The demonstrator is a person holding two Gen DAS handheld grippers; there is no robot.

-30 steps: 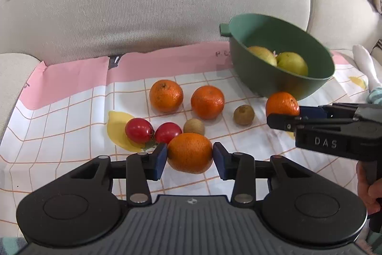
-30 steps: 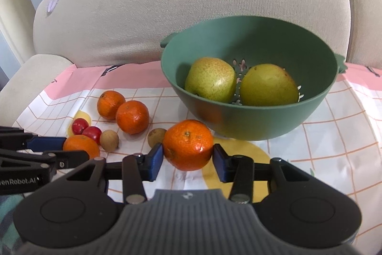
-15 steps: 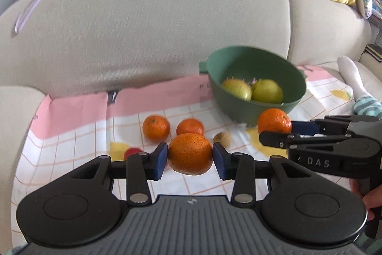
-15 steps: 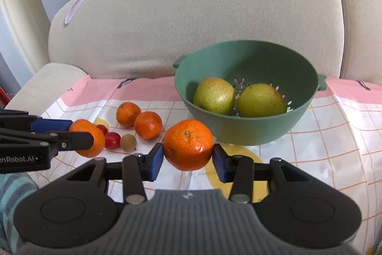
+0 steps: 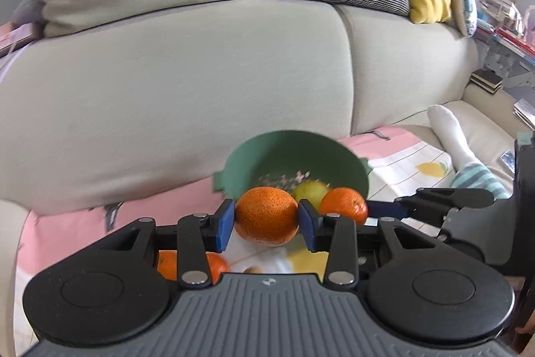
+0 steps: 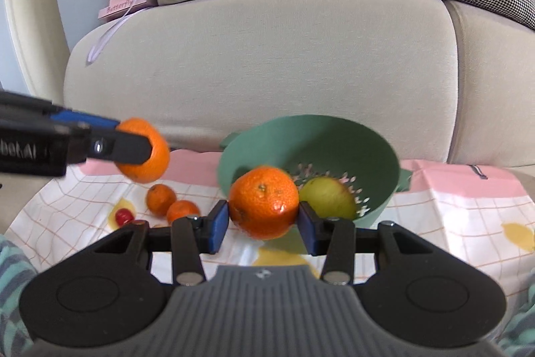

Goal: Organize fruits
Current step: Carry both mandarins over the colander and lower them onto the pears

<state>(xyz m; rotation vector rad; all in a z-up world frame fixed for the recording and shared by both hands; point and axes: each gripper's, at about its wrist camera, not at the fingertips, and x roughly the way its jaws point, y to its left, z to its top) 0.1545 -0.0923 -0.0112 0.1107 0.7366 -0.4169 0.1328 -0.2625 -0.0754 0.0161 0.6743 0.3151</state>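
Sofa seat [image 6: 495, 171] — checked cloth [image 6: 451, 209] spread on it, carrying green colander [image 6: 381, 163].

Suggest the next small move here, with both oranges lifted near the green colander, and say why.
Probably carry the right hand-held gripper forward until its orange is over the green colander, then open. That orange is clamped between the pads and already sits just in front of the colander's rim, where a pear lies. The left hand-held gripper, holding its own orange, could follow.

4 oranges: 2 gripped [image 6: 263, 202] [image 6: 143, 150], 2 on cloth [image 6: 161, 199] [image 6: 182, 210]. 1 pear [image 6: 327, 197] visible in 1 green colander [image 6: 311, 143]. 1 cherry tomato [image 6: 123, 216]. 2 grippers [image 6: 264, 225] [image 5: 266, 223].
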